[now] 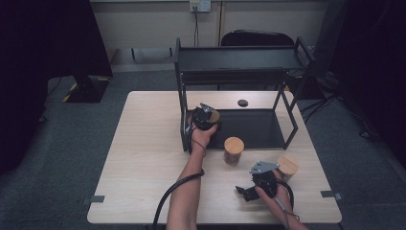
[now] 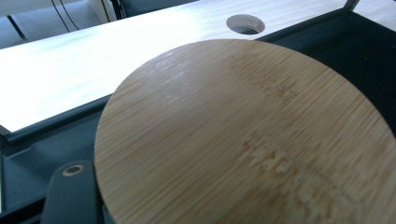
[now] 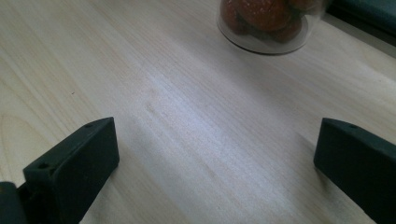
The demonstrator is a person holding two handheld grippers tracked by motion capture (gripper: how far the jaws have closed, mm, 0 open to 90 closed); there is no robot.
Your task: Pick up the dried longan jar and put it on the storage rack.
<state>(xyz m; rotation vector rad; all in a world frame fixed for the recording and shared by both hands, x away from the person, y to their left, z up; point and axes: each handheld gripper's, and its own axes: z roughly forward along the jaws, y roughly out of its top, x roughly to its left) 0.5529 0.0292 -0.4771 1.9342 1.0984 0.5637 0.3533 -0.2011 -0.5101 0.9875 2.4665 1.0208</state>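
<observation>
Gripping an upright bamboo-lidded jar, left claw; right claw gapes.

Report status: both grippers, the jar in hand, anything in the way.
Left gripper shut on a bamboo-lidded jar over the rack's bottom shelf. Right gripper open, low over the table. Rack post close by.

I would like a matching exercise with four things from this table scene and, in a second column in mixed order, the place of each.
1. left gripper
2. right gripper
3. jar with wooden lid
4. round hole

a. in the tabletop behind the rack
b. on the table just in front of the rack
c. at the rack's lower shelf
d. near the table's front edge

Pairs: 1-c, 2-d, 3-b, 4-a
</observation>
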